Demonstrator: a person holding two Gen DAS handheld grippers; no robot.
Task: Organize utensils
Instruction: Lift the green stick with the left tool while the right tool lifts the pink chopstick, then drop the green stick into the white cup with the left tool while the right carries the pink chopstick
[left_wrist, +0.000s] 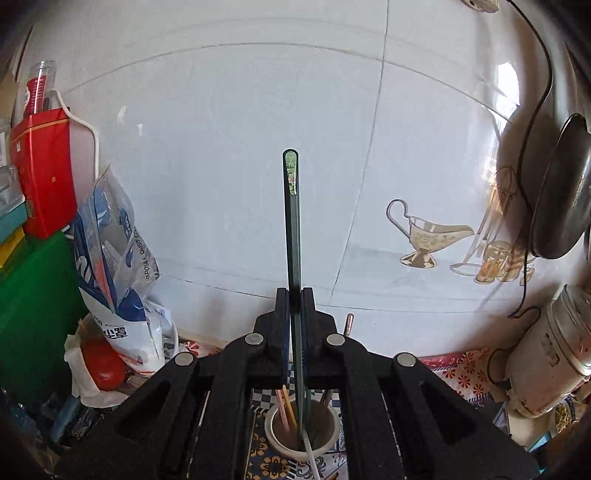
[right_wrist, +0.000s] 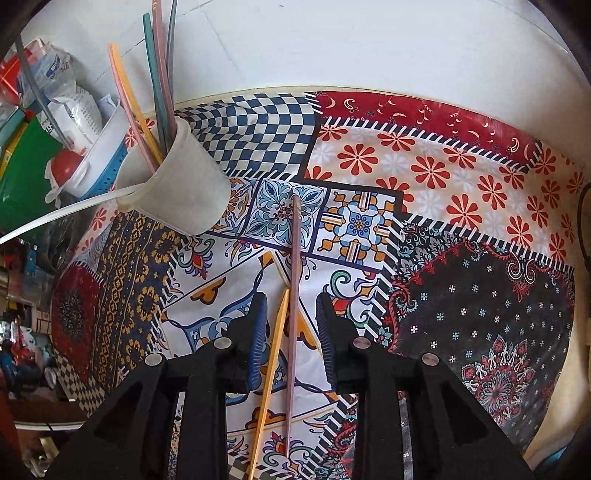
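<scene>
Left gripper (left_wrist: 294, 295) first: its jaws are clamped tight on a dark green chopstick (left_wrist: 291, 221), which stands straight up past the fingertips against the white tiled wall (left_wrist: 221, 147). Below the jaws sits the cream cup (left_wrist: 280, 441) on the patterned bench cloth (left_wrist: 461, 369), with pink and orange sticks already in it, and the green stick's lower end runs down into its mouth (whether it touches the bottom I cannot tell). Over to the right gripper (right_wrist: 291, 310): jaws open wide, and between them a mauve chopstick (right_wrist: 293, 295) lies flat on the cloth, touched by neither pad. Just beside it on the left lies an orange chopstick (right_wrist: 271, 369), its far tip meeting the mauve one between the fingertips. Farther out, up and left in the right wrist view, the same cup (right_wrist: 177, 184) stands bristling with orange, pink, green and grey sticks, and a white one leans out over its rim. Behind that, a blue-and-white basket (right_wrist: 99, 162), a red-capped bottle (right_wrist: 64, 166) and a green box (right_wrist: 22, 173) crowd the wall. At the far right of the left view, a dark pan (left_wrist: 557, 192) hangs on the wall.
</scene>
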